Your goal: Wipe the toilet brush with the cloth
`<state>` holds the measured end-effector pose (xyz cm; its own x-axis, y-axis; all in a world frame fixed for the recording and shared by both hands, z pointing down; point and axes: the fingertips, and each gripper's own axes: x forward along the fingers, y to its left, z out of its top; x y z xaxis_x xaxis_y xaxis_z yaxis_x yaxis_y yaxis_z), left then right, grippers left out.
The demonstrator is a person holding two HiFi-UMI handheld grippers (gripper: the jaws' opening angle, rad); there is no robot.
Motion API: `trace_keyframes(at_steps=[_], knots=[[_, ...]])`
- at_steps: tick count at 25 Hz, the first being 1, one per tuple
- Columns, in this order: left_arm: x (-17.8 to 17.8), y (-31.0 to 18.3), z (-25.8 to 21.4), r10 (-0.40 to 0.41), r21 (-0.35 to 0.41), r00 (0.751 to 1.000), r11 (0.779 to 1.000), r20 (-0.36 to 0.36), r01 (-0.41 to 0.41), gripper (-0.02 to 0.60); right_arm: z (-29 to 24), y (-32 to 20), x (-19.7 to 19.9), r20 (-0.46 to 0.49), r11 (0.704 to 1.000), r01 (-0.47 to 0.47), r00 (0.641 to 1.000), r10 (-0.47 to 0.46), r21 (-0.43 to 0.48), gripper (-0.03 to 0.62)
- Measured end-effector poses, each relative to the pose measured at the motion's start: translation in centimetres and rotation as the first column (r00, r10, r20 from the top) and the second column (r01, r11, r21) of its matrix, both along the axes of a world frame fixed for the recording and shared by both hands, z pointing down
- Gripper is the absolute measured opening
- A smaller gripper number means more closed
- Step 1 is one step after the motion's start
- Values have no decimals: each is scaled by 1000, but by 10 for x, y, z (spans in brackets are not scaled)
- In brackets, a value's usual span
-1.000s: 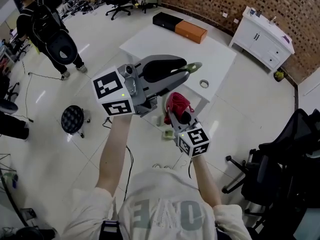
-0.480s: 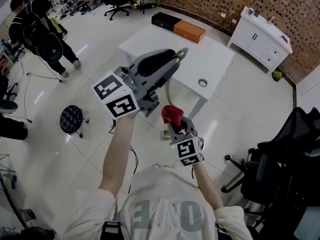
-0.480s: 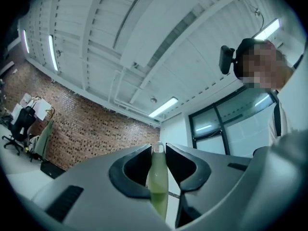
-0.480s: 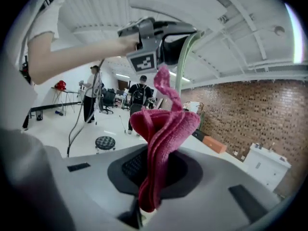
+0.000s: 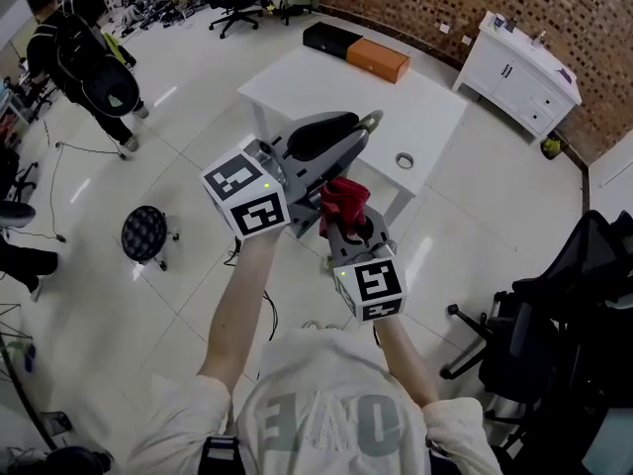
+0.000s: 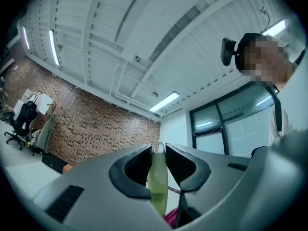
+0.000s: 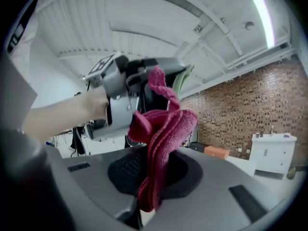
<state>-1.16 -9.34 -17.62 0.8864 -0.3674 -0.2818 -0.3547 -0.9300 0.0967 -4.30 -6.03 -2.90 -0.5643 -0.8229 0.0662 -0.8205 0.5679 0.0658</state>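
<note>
My left gripper point(image 5: 354, 133) is shut on the pale green handle of the toilet brush point(image 5: 370, 120); only the handle's end shows past the jaws, and the brush head is hidden. In the left gripper view the handle point(image 6: 157, 182) stands upright, pinched between the two dark pads point(image 6: 134, 170). My right gripper point(image 5: 348, 228) is shut on a crumpled red cloth point(image 5: 344, 198), held just below and beside the left gripper. The right gripper view shows the cloth point(image 7: 163, 134) rising from its jaws toward the left gripper point(image 7: 126, 83) and the green handle point(image 7: 179, 83).
Below the grippers stands a white table point(image 5: 415, 107) with a small ring point(image 5: 404, 161) on it. Black and orange boxes point(image 5: 358, 53) lie behind it, a white cabinet point(image 5: 519, 72) at the back right, a black office chair point(image 5: 564, 315) to the right, a round stool point(image 5: 143, 234) and a person point(image 5: 94, 52) on the left.
The right gripper dipped with the cloth, then rose again until the cloth sits close under the left gripper. The left gripper shifted slightly down and right, still holding the handle.
</note>
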Motion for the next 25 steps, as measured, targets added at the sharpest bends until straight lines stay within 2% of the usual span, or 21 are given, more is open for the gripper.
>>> trace_keyframes(at_steps=[5, 9, 12, 15, 17, 19, 21, 25], knots=[[3, 3, 16, -1, 4, 999, 1000, 35, 1, 98, -39, -2, 6, 95, 998, -12, 995, 7, 58, 32], [7, 2, 22, 4, 8, 999, 1000, 43, -5, 98, -50, -7, 10, 132, 998, -22, 991, 13, 65, 32], [8, -2, 24, 8, 10, 999, 1000, 39, -8, 98, -47, -9, 11, 132, 998, -15, 991, 6, 62, 32], [7, -9, 26, 18, 16, 1000, 1000, 24, -19, 98, -30, -1, 13, 92, 999, 17, 996, -21, 47, 32], [5, -12, 27, 37, 25, 999, 999, 11, -37, 98, -1, 5, 22, 81, 999, 37, 996, -36, -18, 31], [3, -15, 32, 55, 40, 998, 998, 10, -56, 98, 39, 10, 38, 98, 991, 40, 995, -27, -127, 32], [2, -18, 40, 81, 72, 997, 994, 17, -82, 98, 77, 13, 59, 98, 975, -2, 995, 24, -222, 32], [2, -26, 68, 140, 126, 990, 982, 27, -143, 98, 136, 10, 97, 45, 932, -102, 991, 125, -347, 32]])
